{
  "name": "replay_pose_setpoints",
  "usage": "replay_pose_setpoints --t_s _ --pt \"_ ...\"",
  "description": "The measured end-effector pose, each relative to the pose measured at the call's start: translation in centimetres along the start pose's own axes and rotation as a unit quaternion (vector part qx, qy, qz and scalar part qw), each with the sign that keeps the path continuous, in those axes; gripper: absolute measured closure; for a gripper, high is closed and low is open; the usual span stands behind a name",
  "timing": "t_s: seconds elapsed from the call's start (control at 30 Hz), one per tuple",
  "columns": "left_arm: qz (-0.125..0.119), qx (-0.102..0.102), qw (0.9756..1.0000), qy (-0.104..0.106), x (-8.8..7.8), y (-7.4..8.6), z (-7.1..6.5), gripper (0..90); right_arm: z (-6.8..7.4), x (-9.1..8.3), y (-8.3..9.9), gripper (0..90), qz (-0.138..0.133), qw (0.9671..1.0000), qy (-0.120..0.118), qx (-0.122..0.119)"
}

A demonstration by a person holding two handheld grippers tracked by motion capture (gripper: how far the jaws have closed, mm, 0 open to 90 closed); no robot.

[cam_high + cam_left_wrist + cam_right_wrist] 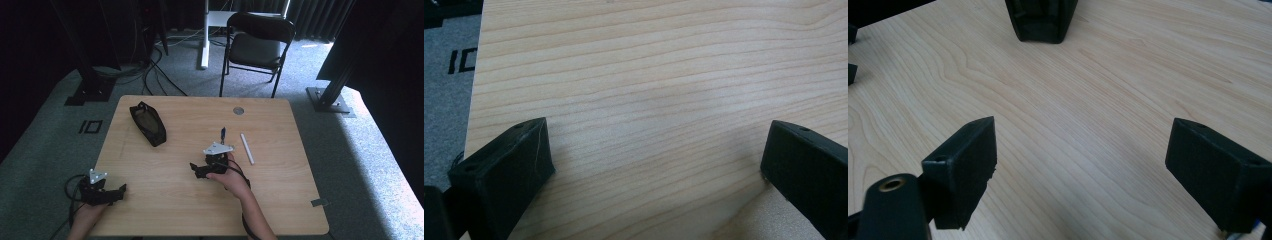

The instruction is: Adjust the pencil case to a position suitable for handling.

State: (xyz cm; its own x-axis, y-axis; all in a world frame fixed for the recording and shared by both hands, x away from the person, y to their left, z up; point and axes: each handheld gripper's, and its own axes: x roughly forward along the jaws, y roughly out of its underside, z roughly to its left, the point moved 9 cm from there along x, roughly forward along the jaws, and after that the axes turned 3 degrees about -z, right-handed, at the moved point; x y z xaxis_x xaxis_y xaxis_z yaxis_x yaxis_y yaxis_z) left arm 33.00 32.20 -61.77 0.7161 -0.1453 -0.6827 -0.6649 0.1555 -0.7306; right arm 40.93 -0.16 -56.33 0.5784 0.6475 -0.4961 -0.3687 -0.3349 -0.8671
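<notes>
At the near left corner of the light wooden table (165, 200), the left gripper (121, 189) rests low on the board with its jaws spread wide and nothing between them; the left gripper view shows bare wood grain in the gap.

Nearer the middle, the right gripper (192, 166) is held in the person's right hand (227, 176). Its jaws are also spread wide and empty. They point to the left and a little far, toward the black soft zip pouch (148, 123). In the right gripper view the near end of this pouch (1042, 20) stands at the top, well apart from the jaws and slightly left of their middle line.

The pouch lies on the far left part of the table. Its long axis runs from far left to near right, so one narrow end faces the right gripper, which I judge to be nearer than the left one. It looks flat and limp, dark, with a small loop at the far end.

Right of the right hand lie a small dark blue pen (223, 134) and a white thin stick (247, 148), both untouched.
</notes>
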Motion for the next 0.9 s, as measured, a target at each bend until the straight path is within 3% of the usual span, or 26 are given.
replay_pose_setpoints --t_s 0.9 --pt "0.0 0.0 1.0 0.0 0.0 0.0 0.0 0.4 2.7 3.8 -2.2 13.0 -0.013 0.9998 -0.013 -0.005"
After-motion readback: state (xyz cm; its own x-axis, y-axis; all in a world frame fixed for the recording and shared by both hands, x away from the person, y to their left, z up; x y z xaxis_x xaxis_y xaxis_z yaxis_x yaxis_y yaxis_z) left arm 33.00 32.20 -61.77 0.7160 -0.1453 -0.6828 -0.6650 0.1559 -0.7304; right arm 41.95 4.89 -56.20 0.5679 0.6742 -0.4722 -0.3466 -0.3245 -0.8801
